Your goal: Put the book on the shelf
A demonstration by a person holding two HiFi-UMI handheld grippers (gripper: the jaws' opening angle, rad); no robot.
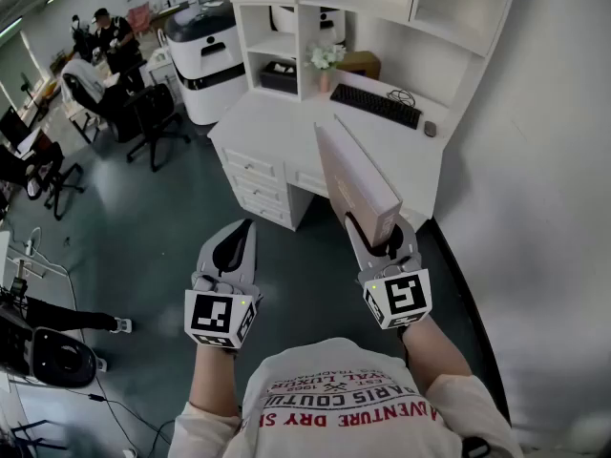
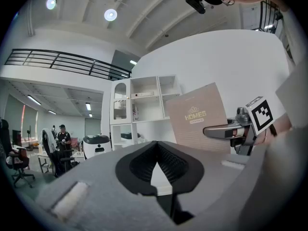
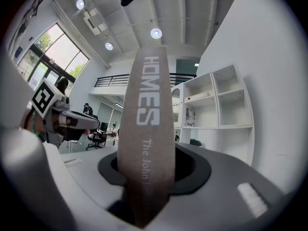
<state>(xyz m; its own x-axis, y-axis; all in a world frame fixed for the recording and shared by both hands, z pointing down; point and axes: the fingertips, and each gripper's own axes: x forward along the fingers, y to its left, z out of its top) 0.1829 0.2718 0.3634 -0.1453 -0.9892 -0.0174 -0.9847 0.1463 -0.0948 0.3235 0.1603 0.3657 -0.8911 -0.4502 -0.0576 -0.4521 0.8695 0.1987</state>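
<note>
A tan hardcover book with "HOMES" on its cover stands upright between the jaws of my right gripper, which is shut on its lower edge. The right gripper view has its spine rising straight out of the jaws. My left gripper hangs level beside it, to the left, shut and empty, with its pads meeting at the tips. The white desk hutch with open shelves stands ahead, and it also shows behind the book cover as the shelf unit.
On the white desk lie a black keyboard and a mouse, beside a flower vase and a black tray. A white machine, office chairs and people stand at the left. A white wall runs along the right.
</note>
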